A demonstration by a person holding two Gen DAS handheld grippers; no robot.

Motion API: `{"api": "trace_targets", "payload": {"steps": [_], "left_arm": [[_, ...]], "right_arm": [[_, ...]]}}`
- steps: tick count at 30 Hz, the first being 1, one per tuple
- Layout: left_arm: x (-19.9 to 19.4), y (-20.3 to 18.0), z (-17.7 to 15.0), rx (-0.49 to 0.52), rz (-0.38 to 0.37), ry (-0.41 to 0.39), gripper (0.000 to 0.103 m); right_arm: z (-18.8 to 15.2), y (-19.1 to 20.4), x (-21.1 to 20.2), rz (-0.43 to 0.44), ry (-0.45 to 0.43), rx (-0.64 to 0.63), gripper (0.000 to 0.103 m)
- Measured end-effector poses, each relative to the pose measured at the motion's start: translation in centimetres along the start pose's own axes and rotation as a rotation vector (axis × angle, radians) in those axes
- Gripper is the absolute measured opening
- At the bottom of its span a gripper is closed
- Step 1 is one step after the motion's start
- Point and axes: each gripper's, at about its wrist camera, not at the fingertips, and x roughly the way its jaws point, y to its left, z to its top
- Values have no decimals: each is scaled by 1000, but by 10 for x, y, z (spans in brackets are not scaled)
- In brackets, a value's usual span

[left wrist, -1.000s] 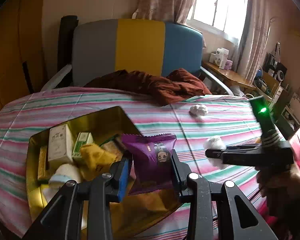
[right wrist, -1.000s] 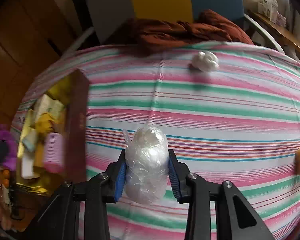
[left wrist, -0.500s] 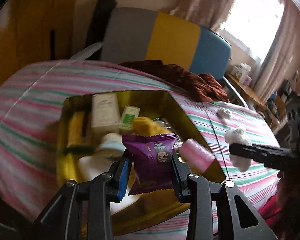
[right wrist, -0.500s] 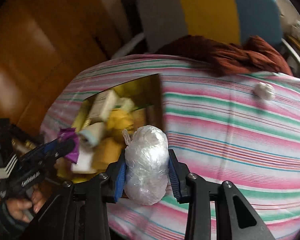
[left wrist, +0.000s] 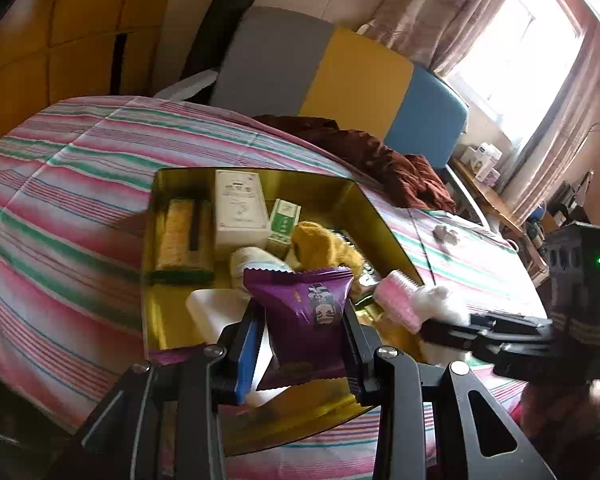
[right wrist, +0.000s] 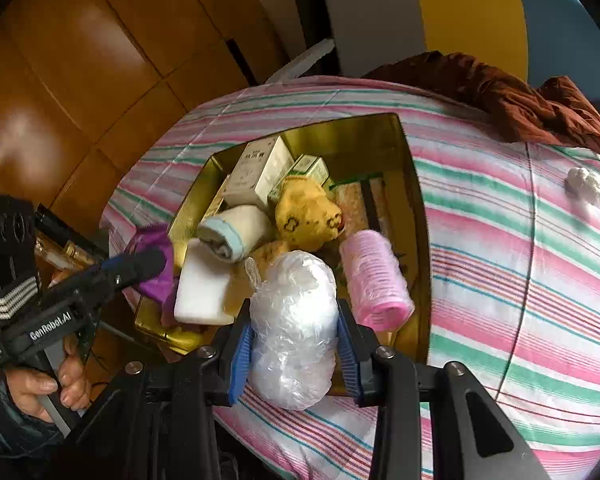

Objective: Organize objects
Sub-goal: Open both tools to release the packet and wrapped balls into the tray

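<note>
On the far left of the right wrist view, a person's hand [right wrist: 40, 384] grips the handle of the left gripper [left wrist: 300, 338], whose jaws are clamped on a purple foil snack packet [left wrist: 308, 320] held over the near left edge of the open gold metal tin [left wrist: 168, 184]. The tin sits on a pink, green and white striped bedspread [left wrist: 60, 200]. Inside it, from left to right, lie a yellow sponge with a dark green backing [left wrist: 178, 236], a white rectangular block [right wrist: 202, 288], a tall white carton [left wrist: 238, 210], a rolled white cloth with a pale blue edge [right wrist: 232, 232], a small green-and-white box [left wrist: 284, 222], a yellow plush toy [right wrist: 306, 212] and a pink ribbed hair roller [right wrist: 374, 276]. The right gripper [right wrist: 294, 346] is closed around a ball of clear crinkled plastic wrap [right wrist: 294, 324], just over the tin's near rim beside the roller. Farther right, a small white crumpled wad [right wrist: 584, 184] rests alone on the bedspread, and a rumpled brown cloth [right wrist: 520, 100] lies at the bed's far edge.
</note>
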Motion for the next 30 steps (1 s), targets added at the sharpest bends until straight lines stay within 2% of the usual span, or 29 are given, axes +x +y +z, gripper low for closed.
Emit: {"api": "trace_targets", "payload": {"steps": [9,13,23,26,27,28,30], "left_arm": [[11,-4,0,19,3,22,37],[16,-10,-1,40,-5,35,37],[38,-23,-7,68,-8,87,38],[39,-22,-2,64,-1,65,40],[39,-22,1,62,3,50,43],[39,-21,3,59,14,40,53],[38,-16,7,37,39,26,61]], "right_arm": [[0,-2,8,-5,18,8,37],[1,-8,16,-24,32,44,44],[-6,-18,13,-20,27,94,45],[-8,-16,11,-10,23,96,45],[-9,-15,10,-9,22,97,45],[-9,-14,10,-9,22,99,45],[-11,-13,10,-6,20,104,45]]}}
